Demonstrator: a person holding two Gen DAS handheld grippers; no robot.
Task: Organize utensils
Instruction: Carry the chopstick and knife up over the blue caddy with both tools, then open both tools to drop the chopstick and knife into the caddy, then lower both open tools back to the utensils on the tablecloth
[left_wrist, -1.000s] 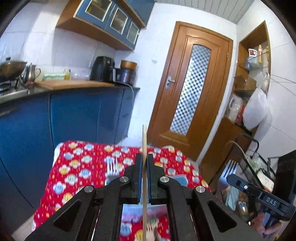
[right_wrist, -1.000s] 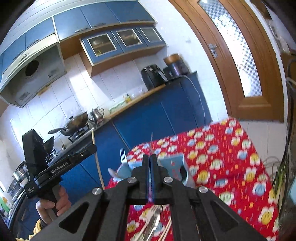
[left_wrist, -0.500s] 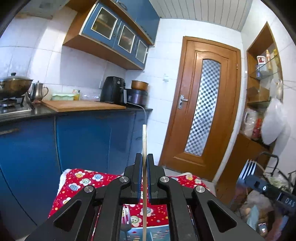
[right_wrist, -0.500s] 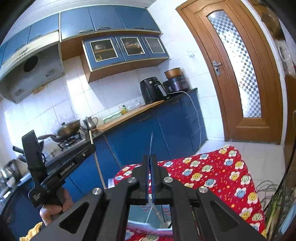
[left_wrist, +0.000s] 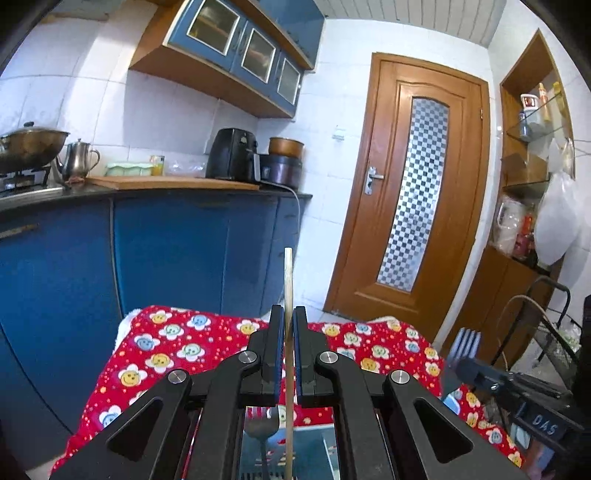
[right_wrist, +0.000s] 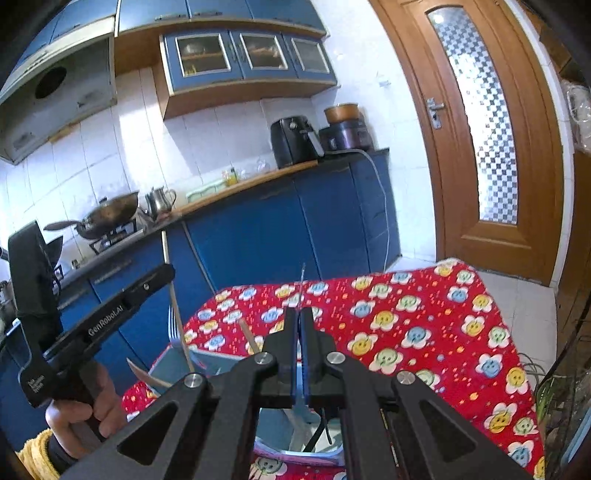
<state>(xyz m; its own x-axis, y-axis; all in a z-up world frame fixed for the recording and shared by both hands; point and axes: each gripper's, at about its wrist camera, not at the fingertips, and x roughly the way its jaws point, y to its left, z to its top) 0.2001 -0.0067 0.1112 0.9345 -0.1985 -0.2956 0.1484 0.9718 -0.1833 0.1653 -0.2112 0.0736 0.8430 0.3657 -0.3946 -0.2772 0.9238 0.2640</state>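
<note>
My left gripper (left_wrist: 288, 314) is shut on a wooden chopstick (left_wrist: 288, 280) that stands upright, its lower end down in a light blue utensil holder (left_wrist: 328, 448) below the gripper. A fork (left_wrist: 263, 430) stands in that holder. My right gripper (right_wrist: 299, 314) is shut on a metal fork (right_wrist: 302, 284) seen edge-on, tines up; those tines (left_wrist: 466, 341) show in the left wrist view. The right wrist view shows the left gripper (right_wrist: 110, 317) with its chopstick (right_wrist: 173, 295) over the holder (right_wrist: 207, 363), where a second chopstick (right_wrist: 248, 336) and a spoon (right_wrist: 146, 374) stand.
The holder sits on a table with a red flower-print cloth (right_wrist: 424, 332). Blue kitchen cabinets (left_wrist: 177, 251) and a counter with an air fryer (left_wrist: 232, 153) lie beyond. A wooden door (left_wrist: 410, 192) is at the right, and a wire rack (left_wrist: 554, 343) at the table's right.
Both grippers have dropped and tilted back down toward the table. The holder has come back under each of them. Both stay shut on their utensils.
</note>
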